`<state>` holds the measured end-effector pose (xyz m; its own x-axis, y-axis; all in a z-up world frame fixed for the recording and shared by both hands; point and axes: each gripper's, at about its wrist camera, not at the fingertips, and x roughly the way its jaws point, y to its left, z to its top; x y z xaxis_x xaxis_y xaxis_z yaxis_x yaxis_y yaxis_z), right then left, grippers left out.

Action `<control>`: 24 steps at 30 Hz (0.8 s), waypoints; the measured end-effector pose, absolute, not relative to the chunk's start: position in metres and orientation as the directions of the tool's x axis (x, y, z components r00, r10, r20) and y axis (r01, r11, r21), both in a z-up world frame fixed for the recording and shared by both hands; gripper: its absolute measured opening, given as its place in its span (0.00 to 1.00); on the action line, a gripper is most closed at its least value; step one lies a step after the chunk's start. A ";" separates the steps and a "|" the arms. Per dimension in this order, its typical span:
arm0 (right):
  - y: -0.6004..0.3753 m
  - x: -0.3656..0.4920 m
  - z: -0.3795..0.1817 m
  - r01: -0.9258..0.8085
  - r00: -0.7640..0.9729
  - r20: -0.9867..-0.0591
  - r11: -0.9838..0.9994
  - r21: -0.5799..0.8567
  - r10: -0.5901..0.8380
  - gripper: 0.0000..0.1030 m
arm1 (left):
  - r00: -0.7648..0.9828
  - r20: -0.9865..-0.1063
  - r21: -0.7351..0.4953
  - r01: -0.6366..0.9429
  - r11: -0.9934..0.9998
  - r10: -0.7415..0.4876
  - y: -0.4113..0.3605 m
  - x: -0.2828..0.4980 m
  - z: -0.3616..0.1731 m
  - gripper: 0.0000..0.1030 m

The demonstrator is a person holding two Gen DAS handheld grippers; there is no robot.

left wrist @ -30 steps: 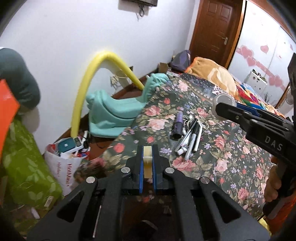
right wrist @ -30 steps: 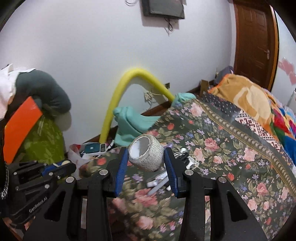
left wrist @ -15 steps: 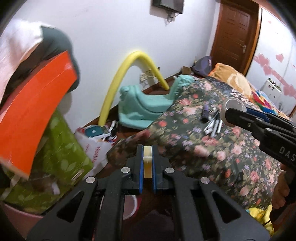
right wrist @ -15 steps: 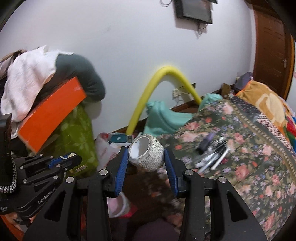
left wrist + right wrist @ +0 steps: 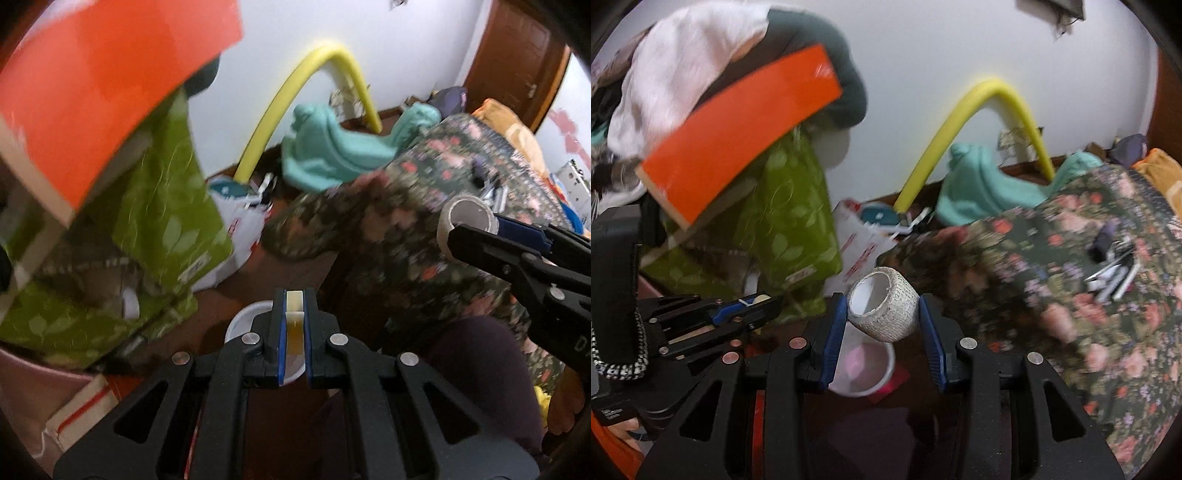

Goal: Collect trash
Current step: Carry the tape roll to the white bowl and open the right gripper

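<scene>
My right gripper (image 5: 882,314) is shut on a white textured tape roll (image 5: 886,310) and holds it in the air just above a small white bin (image 5: 864,369) on the floor. The roll also shows in the left wrist view (image 5: 467,218). My left gripper (image 5: 294,310) is shut on a thin cream and amber strip (image 5: 294,325), over the same white bin (image 5: 243,321). The left gripper shows at the left of the right wrist view (image 5: 753,306).
A floral bedspread (image 5: 1071,295) with several pens (image 5: 1112,273) lies to the right. A green bag (image 5: 790,221), an orange panel (image 5: 738,125), a white shopping bag (image 5: 860,243), a yellow foam tube (image 5: 960,125) and a teal rocker (image 5: 982,188) crowd the wall side.
Both grippers have swung left and down, away from the bed toward the floor. The white bin has come into view beneath them. Both grips are unchanged.
</scene>
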<state>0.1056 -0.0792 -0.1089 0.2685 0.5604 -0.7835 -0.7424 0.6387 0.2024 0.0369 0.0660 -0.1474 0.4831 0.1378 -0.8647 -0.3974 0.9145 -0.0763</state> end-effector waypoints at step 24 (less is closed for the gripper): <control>0.026 0.112 -0.236 -0.794 -0.055 -0.917 0.540 0.280 0.395 0.37 | 0.211 -0.975 -0.186 -0.589 0.787 -0.073 0.148 0.036 -0.295 0.06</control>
